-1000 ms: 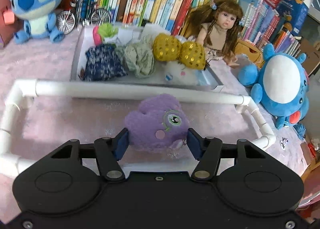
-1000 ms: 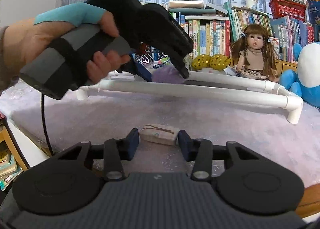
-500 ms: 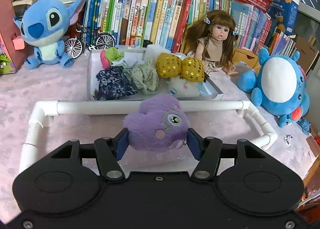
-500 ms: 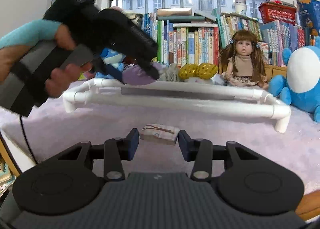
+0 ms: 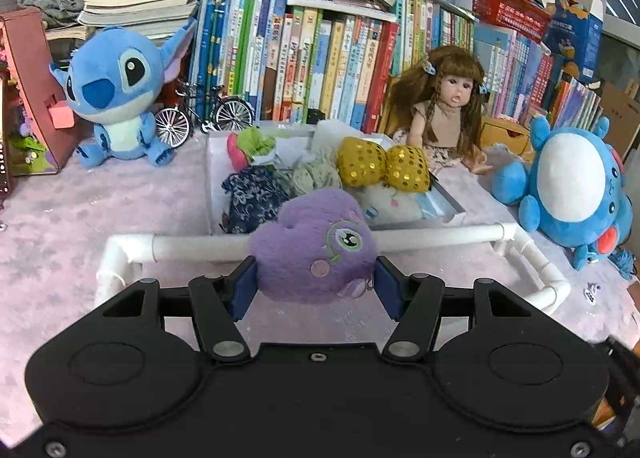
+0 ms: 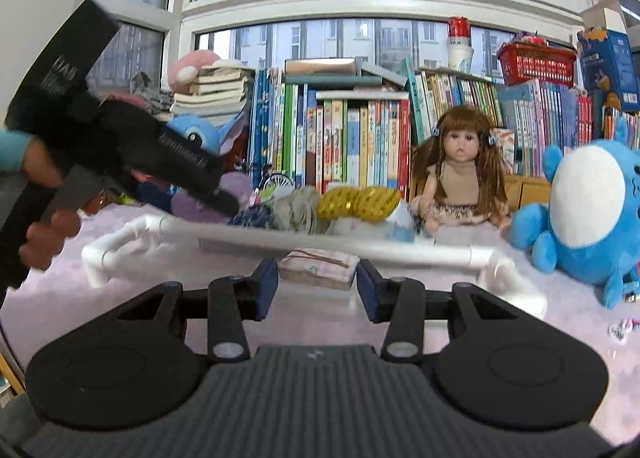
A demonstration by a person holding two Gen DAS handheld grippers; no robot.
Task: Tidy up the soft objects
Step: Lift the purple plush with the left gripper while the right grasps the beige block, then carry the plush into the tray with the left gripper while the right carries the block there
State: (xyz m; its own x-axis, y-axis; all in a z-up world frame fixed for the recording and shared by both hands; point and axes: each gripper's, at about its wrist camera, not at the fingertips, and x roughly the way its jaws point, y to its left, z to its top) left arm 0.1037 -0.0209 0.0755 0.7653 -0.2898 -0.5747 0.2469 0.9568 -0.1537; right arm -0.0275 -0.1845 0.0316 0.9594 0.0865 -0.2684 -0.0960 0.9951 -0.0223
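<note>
My left gripper (image 5: 315, 282) is shut on a purple plush toy (image 5: 316, 250) with a green eye, held above the near white pipe rail (image 5: 200, 248). Behind the rail lies a grey tray (image 5: 452, 214) with a navy floral pouch (image 5: 252, 198), a green cloth, a gold sequin bow (image 5: 384, 166) and a white plush. My right gripper (image 6: 317, 288) is shut on a small folded cloth bundle (image 6: 316, 268) bound with a rubber band, held off the pink cover in front of the rail. In the right wrist view, the left gripper (image 6: 200, 198) and a hand are at the left.
A blue long-eared plush (image 5: 116, 98) and a toy bicycle (image 5: 204, 114) stand at the back left. A doll (image 5: 448, 98) and a round blue plush (image 5: 572, 186) sit at the right. A wall of books closes the back. Pink cover (image 5: 80, 226) lies around the pipe frame.
Both grippers have risen. The purple plush now hangs over the near pipe rail, closer to the tray. The cloth bundle has come up off the cover with the right gripper.
</note>
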